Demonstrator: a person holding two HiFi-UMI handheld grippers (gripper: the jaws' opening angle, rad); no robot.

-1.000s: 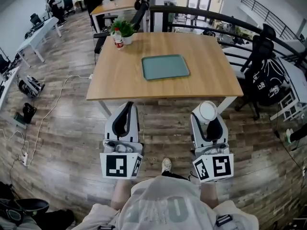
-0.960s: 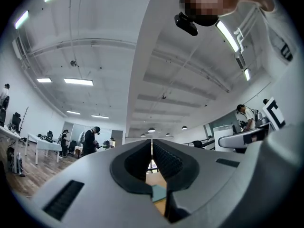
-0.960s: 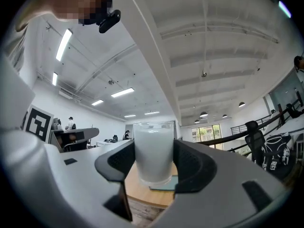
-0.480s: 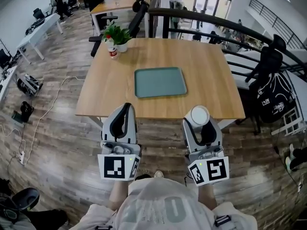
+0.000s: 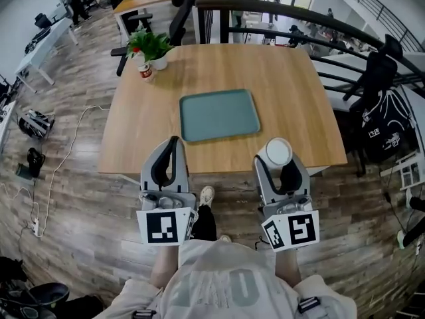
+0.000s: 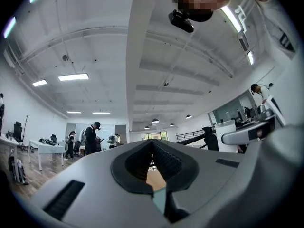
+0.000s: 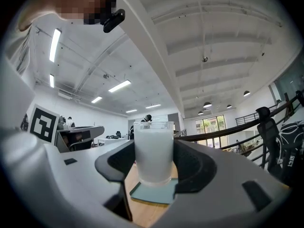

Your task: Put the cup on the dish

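Note:
A teal rectangular dish [image 5: 219,114] lies flat in the middle of the wooden table [image 5: 292,85]. My right gripper [image 5: 277,157] is shut on a white frosted cup [image 5: 275,151], held upright over the table's near edge, to the right of the dish and nearer me. In the right gripper view the cup [image 7: 153,152] stands between the jaws with the dish [image 7: 154,194] showing below it. My left gripper [image 5: 171,146] hovers at the near edge just left of the dish, jaws closed together and empty; the left gripper view shows its jaws [image 6: 153,152] meeting.
A potted plant [image 5: 150,47] and a small red-labelled bottle [image 5: 145,72] stand at the table's far left corner. Office chairs [image 5: 376,78] sit at the right, a black railing [image 5: 279,15] runs behind, and cables [image 5: 66,151] trail on the floor at left.
The person has stepped closer to the table: both grippers moved from over the floor to the table's near edge, the right still carrying the cup.

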